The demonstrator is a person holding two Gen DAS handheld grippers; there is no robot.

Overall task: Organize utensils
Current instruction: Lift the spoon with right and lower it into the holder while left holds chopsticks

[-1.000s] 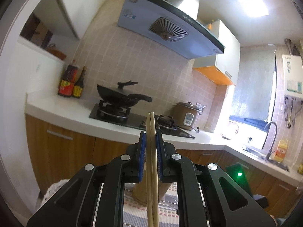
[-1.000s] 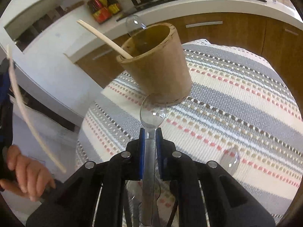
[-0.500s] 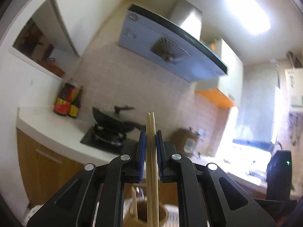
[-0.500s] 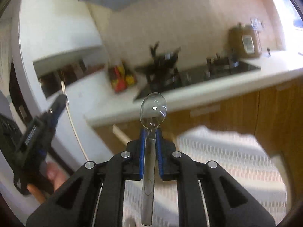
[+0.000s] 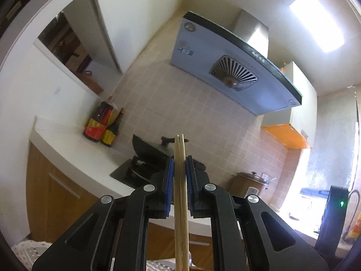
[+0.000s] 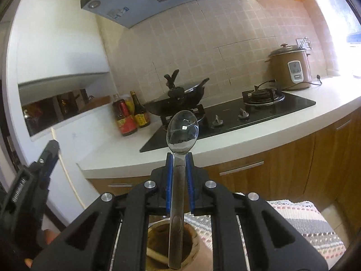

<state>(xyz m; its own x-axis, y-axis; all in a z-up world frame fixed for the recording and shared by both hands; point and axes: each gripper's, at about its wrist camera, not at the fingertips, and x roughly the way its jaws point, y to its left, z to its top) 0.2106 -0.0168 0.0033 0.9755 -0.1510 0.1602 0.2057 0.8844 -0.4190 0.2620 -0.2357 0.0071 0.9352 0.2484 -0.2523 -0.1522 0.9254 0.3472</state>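
Left tongs (image 5: 179, 158), seen from their own wrist camera: the blue-padded jaws are closed on a pair of wooden chopsticks (image 5: 180, 194), which lie side by side and run lengthwise between the pads, their ends projecting a little beyond the tips and their shafts passing back under the camera. Beyond the tips stand a black wok (image 5: 153, 151) on a gas hob, two sauce bottles (image 5: 101, 126) to the left of it on the white kitchen desk (image 5: 74, 149), a brown rice cooker (image 5: 248, 184) to the right, and a range hood (image 5: 225, 67) above. Right tongs (image 6: 179, 158), seen from their own wrist camera: the jaws are closed on the handle of a metal spoon (image 6: 182, 133), bowl forward just past the tips, handle running back beneath the camera. Directly under that handle, close below the tongs, stands a brown wooden utensil holder (image 6: 194, 239) with its mouth open upward and a pale wooden stick lying inside it; whether the spoon touches the holder cannot be told. The holder rests on a striped woven cloth (image 6: 311, 223) extending to the right. In this view the left tongs appear at the left edge, with their chopsticks as a pale line.
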